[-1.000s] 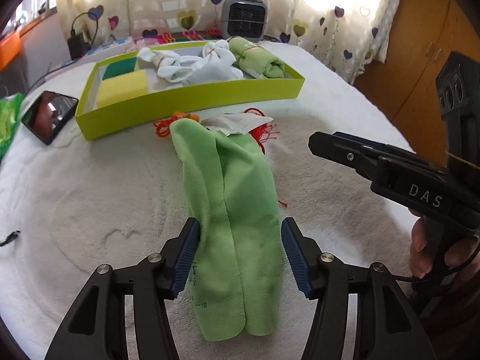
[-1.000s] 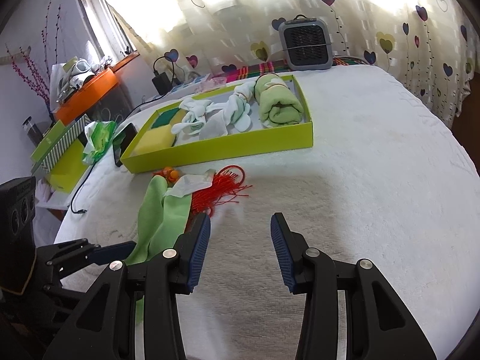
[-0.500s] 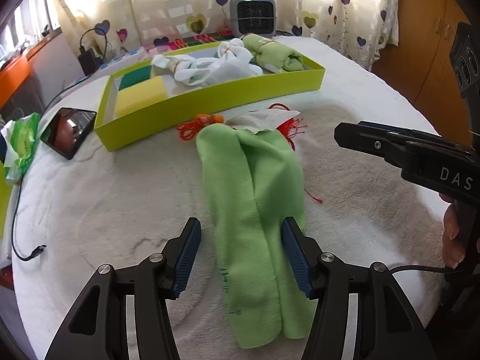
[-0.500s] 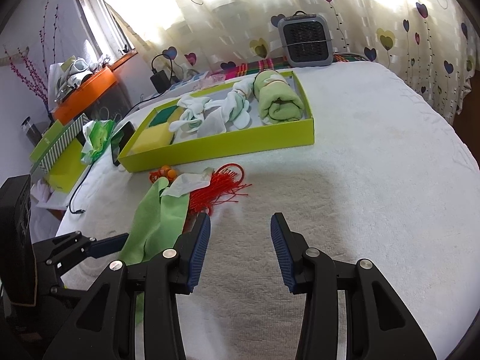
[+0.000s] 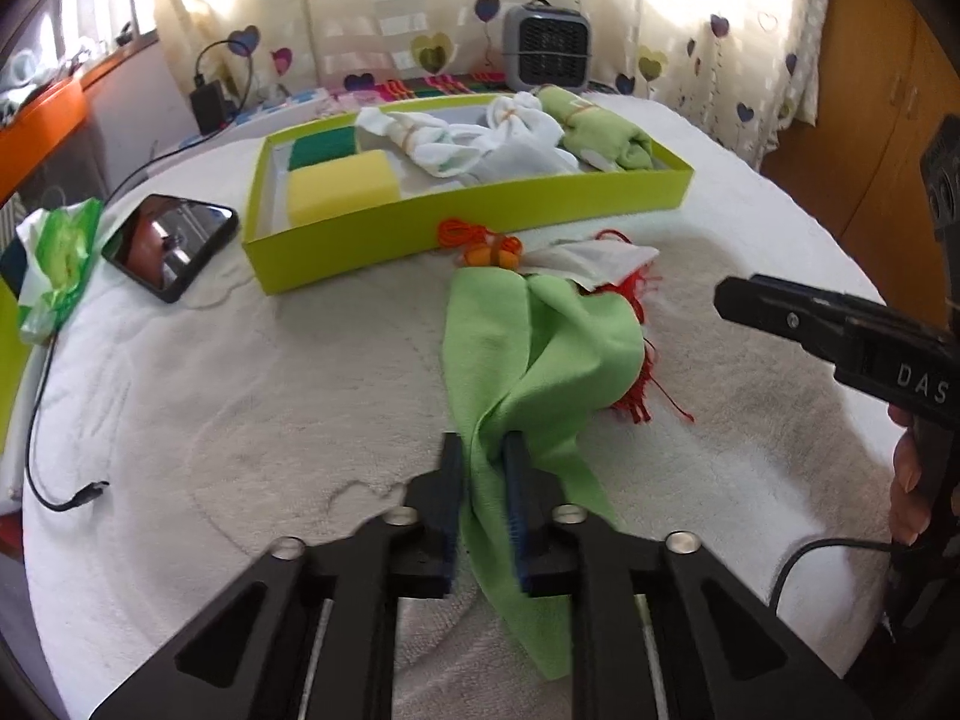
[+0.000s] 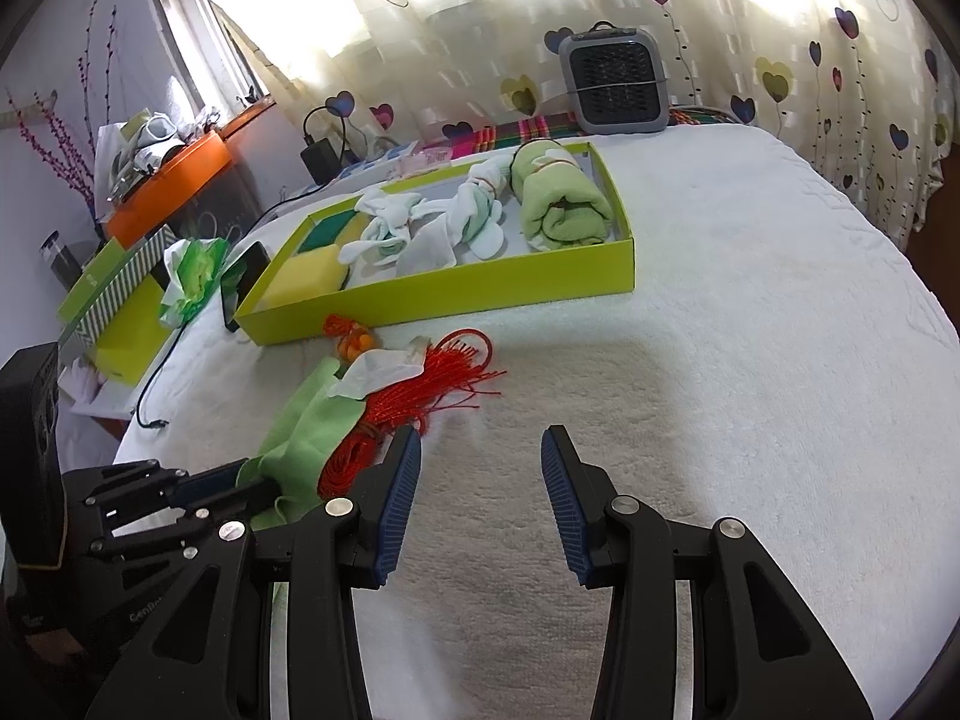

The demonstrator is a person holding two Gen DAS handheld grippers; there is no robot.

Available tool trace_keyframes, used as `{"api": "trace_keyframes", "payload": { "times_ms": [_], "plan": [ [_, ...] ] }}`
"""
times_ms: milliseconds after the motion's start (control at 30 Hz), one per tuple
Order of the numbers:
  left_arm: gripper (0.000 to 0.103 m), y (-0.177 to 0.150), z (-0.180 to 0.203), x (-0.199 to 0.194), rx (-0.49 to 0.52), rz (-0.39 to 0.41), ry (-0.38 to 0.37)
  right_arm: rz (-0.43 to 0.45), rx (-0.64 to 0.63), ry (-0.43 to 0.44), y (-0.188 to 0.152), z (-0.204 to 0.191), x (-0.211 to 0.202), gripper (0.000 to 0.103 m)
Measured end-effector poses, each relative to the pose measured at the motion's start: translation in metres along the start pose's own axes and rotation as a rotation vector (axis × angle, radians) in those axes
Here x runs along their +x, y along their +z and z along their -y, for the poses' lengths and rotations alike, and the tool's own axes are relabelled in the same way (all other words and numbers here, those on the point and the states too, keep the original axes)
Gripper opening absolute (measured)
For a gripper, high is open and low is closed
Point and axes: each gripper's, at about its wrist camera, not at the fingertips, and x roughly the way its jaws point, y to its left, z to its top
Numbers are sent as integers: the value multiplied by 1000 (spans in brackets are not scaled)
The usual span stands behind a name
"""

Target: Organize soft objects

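Spreading wide under everything: white terry bedcover [image 6: 750, 312], nubbly and faintly patterned, backed by sheer curtains printed with hearts.

Sitting toward the far side of that cover: lime-green cardboard tray [image 5: 480, 216], long, shallow and rectangular. Holding inside it, from the left end: dark green pad and yellow foam sponge [image 5: 342, 183], blocky and porous; knotted white socks [image 5: 456, 141], soft and bunched; rolled green towel [image 6: 558, 204] at the right end, fleecy and banded.

Standing beyond the tray, against the curtain: grey boxy fan [image 6: 618, 81] with a dark grille.

Lying just in front of the tray's near wall: green cloth [image 5: 540, 348], thin, smooth microfibre, folded lengthwise and puckering into a ridge where pinched. Overlapping its far end, nearer the tray: white fabric scrap [image 5: 594, 258], red tassel cord [image 6: 420, 396] with stringy fringe, and small orange cord bundle [image 5: 486, 246].

Resting left of the tray: black phone [image 5: 171, 243], glossy and flat, beside crinkled green-and-white plastic wrap [image 5: 57, 258].

Clamping down on the near part of the green cloth: left gripper [image 5: 483, 510], blue ribbed pads nearly together with only the gathered fabric between them.

Hovering right of the cloth, in front of the tray: right gripper [image 6: 480, 504], jaws spread wide, gripping nothing, left pad just beside the red cord.
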Motion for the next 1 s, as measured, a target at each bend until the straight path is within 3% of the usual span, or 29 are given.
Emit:
{"api": "trace_keyframes", "payload": {
  "times_ms": [233, 533, 767, 1000],
  "plan": [
    [9, -1, -19, -5, -75, 32, -19, 4, -7, 2, 2, -4, 2, 43],
    [9, 3, -51, -10, -173, 71, 19, 32, -62, 26, 15, -20, 6, 43],
    [9, 4, -60, 0, -198, 54, 10, 43, -137, 54, 29, -43, 17, 43],
    [9, 3, -62, 6, -204, 45, -2, -2, -185, 64, 36, -54, 39, 43]
  ]
}}
